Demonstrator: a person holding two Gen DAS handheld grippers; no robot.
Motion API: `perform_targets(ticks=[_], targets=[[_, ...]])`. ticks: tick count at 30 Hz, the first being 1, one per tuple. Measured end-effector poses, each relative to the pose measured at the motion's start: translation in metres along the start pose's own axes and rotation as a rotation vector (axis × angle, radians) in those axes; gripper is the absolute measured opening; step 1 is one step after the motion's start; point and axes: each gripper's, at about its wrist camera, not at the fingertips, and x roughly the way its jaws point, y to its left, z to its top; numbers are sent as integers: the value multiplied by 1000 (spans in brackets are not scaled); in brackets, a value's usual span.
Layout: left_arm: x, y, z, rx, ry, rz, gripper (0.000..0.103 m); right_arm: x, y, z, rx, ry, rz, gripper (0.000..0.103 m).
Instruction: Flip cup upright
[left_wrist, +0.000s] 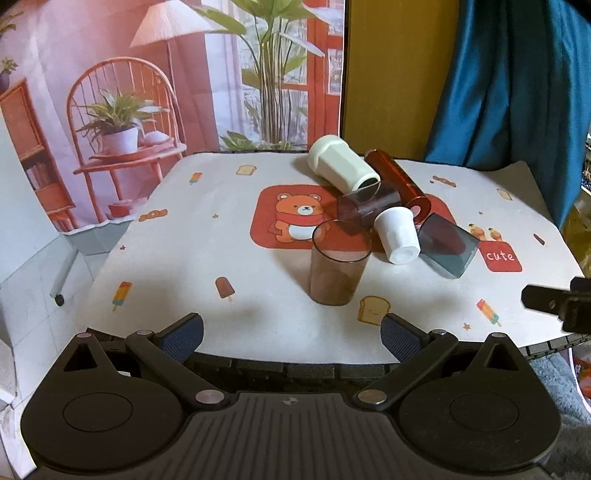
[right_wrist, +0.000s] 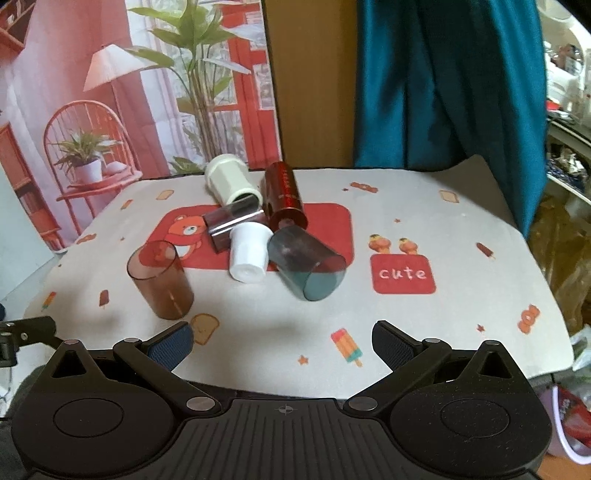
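The left gripper and right gripper hover at the near table edge, jaws spread, holding nothing. The tablecloth backs onto a printed backdrop. A brown cup stands upright, just before a pile of tipped cups.

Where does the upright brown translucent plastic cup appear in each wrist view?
Left wrist: the upright brown translucent plastic cup stands centre, just right of midline.
Right wrist: the same cup stands at lower left.
Shared landmark: the red bear patch printed on the tablecloth, right behind it.
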Motion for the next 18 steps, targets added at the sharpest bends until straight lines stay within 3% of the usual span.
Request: perform_targets(ticks=[5,18], targets=[[-6,-1,-6,-22,-10,16,103,-12,1,-7,-8,-52,-43,103],[-3,-4,-8,-5,16,13,103,1,2,-8,-15,-14,-59,103]])
